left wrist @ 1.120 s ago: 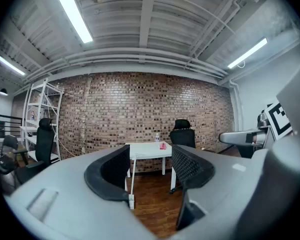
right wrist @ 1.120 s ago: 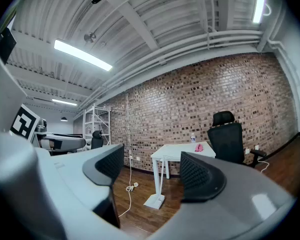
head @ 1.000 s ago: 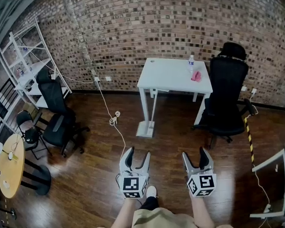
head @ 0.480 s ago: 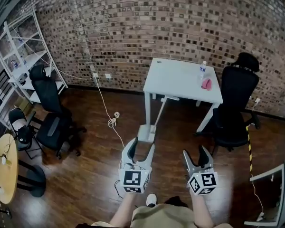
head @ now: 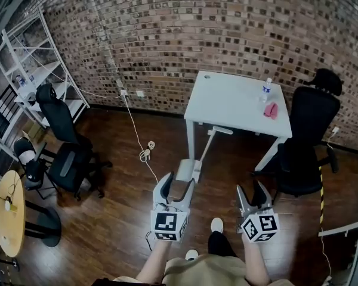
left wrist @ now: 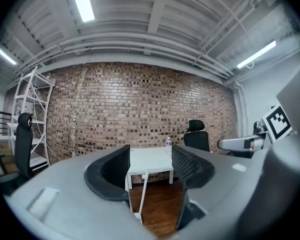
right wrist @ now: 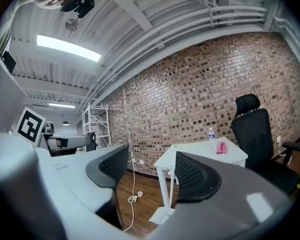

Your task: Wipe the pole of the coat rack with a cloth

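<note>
So nothing is held yet: the left gripper (head: 178, 186) has its jaws apart with only floor and table leg seen between them, and the right gripper (head: 252, 192) is also empty, its jaws spread but having just been closing a bit, nothing between them either. The pink cloth (head: 271, 110) lies on the far right part of the white table (head: 227, 100), just beside a water bottle (head: 267, 88), well apart from both grippers. The coat rack shows in no view, so where the pole stands can't be told. Likely step is the approach to fetch the cloth, task barely begun. Risks: the bottle is so close to the cloth that a wide or sloppy reach could tip it over. The cloth looks small and flat on the tabletop, so the jaws could scrape the surface or catch only an edge and drop it on the way. The black office chair (head: 307, 142) crowds the table's right corner, so the right arm may bump it coming in from that side. A loose cable (head: 144, 154) runs across the floor to the left, a trip hazard if the path drifts there. Pose: both grippers are held out level in front of the body, side by side and apart, pointing forward at the table, marker cubes facing up toward the head camera, forearms roughly parallel, left one lined up with the table's foot, right one with the gap between table and chair
</note>
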Demonstrator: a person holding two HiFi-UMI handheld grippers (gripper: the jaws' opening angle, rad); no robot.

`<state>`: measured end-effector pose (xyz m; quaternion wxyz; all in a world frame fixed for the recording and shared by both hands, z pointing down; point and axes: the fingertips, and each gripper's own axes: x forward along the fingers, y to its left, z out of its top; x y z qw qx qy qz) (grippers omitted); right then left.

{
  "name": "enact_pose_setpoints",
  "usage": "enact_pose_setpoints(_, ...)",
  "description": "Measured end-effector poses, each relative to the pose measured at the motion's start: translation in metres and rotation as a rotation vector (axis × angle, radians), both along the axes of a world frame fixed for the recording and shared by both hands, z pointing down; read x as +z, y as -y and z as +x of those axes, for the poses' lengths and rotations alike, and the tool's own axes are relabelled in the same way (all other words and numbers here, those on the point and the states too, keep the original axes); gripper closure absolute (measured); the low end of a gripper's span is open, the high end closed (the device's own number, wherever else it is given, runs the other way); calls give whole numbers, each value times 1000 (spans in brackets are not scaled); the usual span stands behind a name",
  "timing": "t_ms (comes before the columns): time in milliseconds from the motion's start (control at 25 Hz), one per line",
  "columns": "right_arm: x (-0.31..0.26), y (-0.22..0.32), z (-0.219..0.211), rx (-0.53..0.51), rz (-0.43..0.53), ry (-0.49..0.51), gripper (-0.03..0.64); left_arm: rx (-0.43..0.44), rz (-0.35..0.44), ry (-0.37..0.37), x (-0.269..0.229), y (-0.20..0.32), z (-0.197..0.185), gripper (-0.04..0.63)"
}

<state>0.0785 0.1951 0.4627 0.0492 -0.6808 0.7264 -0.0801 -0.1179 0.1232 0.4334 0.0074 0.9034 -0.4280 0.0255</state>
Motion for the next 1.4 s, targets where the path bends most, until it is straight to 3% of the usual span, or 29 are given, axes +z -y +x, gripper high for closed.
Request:
enact_pose_setpoints(240, -9, 83, 56, -77, 28, 2, 359, -34, 16, 12, -7, 76, 63, 354)
enact_pose_setpoints(400, -9, 135, 77, -194, 4, 28, 360, -65, 54, 75, -22, 115, 98, 354)
enact_pose_setpoints(520, -2, 164, 91, -242, -17, 33, 360, -79, 48, 61, -26, 136, 112, 353)
enact_pose_setpoints(840, 31, 221, 86, -285, -85, 49, 360, -113, -37, 44, 5, 192, 104, 351)
enact_pose_setpoints(1240, 55, 308, 80, -208, -140, 9, 360, 9, -8, -3, 14, 297, 86, 339)
enact_pose_setpoints(1400, 82, 343, 59, -284, -217, -89, 360, 41, -28, 11, 23, 332, 65, 339)
